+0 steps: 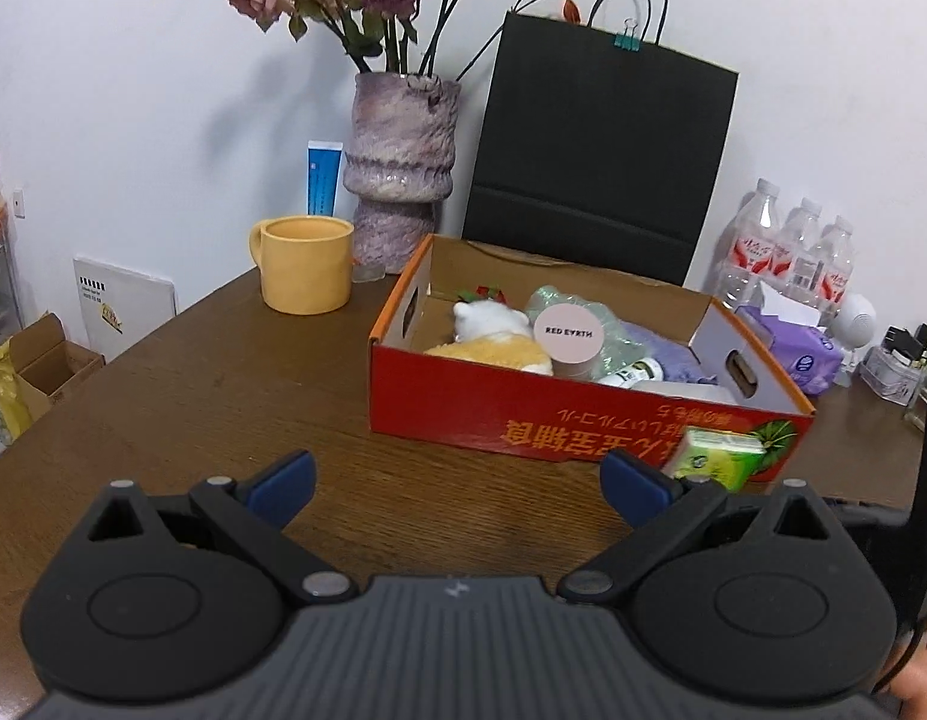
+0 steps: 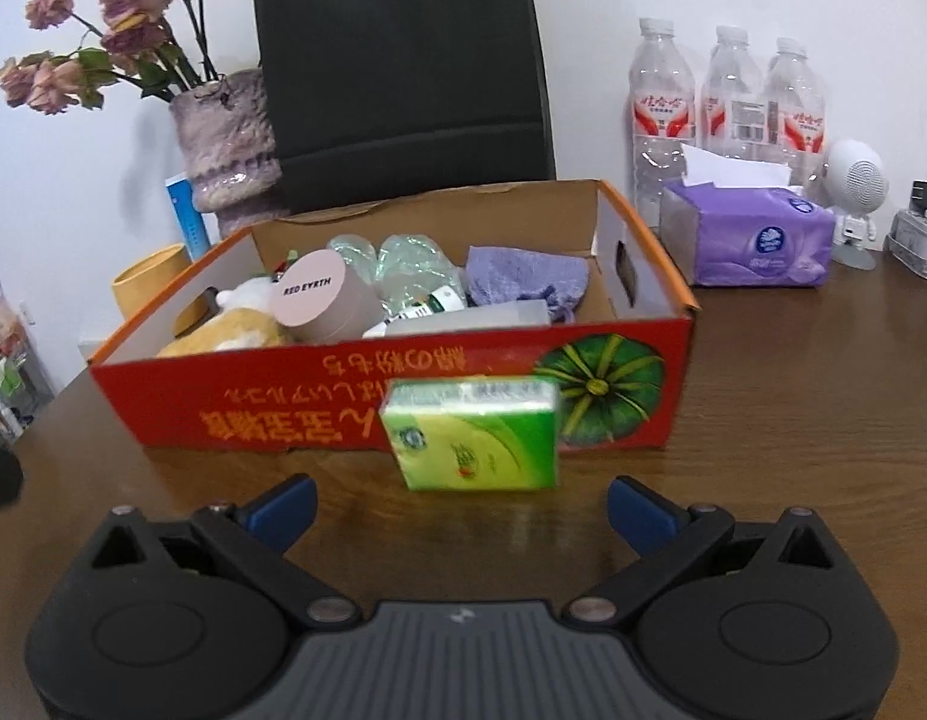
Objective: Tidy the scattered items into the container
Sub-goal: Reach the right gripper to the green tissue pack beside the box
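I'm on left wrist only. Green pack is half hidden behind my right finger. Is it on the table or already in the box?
Observer: On the table. The green pack stands upright against the red box front wall.
Operator: Right tool anywhere near it?
Observer: The right tool faces the pack, open, fingers wide on either side, not touching it.
Operator: What's on the box front behind it?
Observer: A green pumpkin print, partly covered by the pack.

Even indoor light around me, soft shadows on the wall (image 1: 163, 90), my fisheye edges bent and dark-cornered, green packet (image 2: 472, 435) slightly blurred.
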